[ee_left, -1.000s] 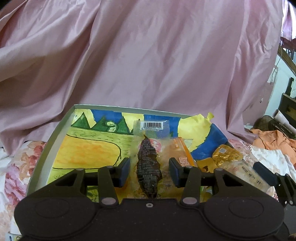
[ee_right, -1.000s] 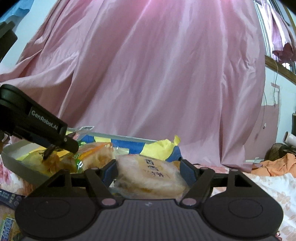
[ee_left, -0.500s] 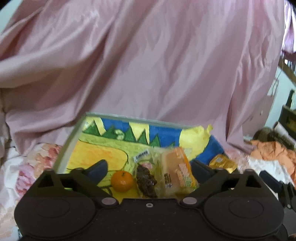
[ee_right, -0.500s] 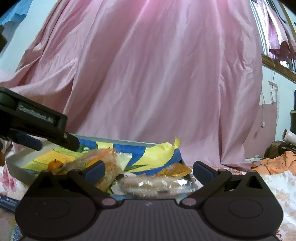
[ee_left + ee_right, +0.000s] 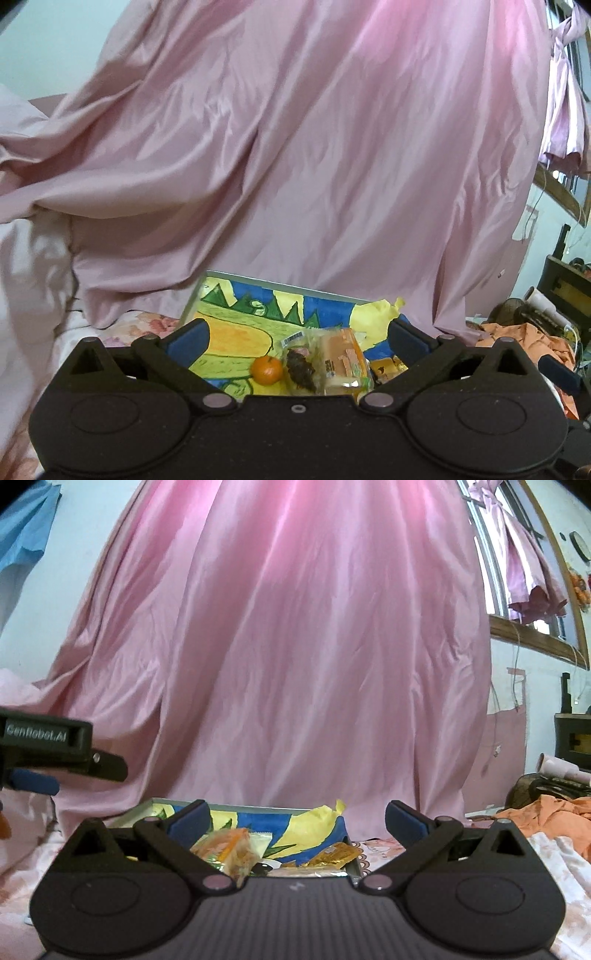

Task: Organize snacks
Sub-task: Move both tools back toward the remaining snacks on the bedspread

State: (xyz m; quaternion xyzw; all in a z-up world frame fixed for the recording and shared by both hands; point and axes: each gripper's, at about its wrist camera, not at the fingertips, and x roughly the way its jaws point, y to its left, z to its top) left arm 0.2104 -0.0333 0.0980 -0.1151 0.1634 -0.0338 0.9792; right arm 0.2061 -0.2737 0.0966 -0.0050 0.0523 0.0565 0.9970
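Fingers of the black left gripper (image 5: 297, 341), tipped with blue pads, are being held spread to their widest in the left wrist view, and nothing is being pressed between them. Beyond and below them, a shallow grey-rimmed tray (image 5: 258, 281) lined with a painted sheet of blue, yellow and green is being shown lying on a floral bedcover. Inside it, a small round orange fruit (image 5: 266, 370) is being seen just beside a clear packet holding a dark brown snack (image 5: 301, 369), which is touching a clear-wrapped orange cake packet (image 5: 341, 363) on its right. A crumpled gold foil packet (image 5: 386, 365) is being glimpsed past that, partly hidden by the right finger. A large pink satin cloth (image 5: 295, 166) is being draped behind everything.

In the right wrist view, the black right gripper (image 5: 297, 821) is likewise being held with its jaws wide apart and empty. The same tray (image 5: 236, 806) is being viewed between its fingers, with the orange cake packet (image 5: 231, 849) lying left of centre and the gold foil packet (image 5: 334, 854) lying near the tray's right end; a clear wrapper at the near edge is being mostly hidden by the gripper body. The left gripper (image 5: 74, 766) is being seen at the left edge, raised above the tray. An orange garment (image 5: 554, 816) is being shown heaped on the bed at far right.
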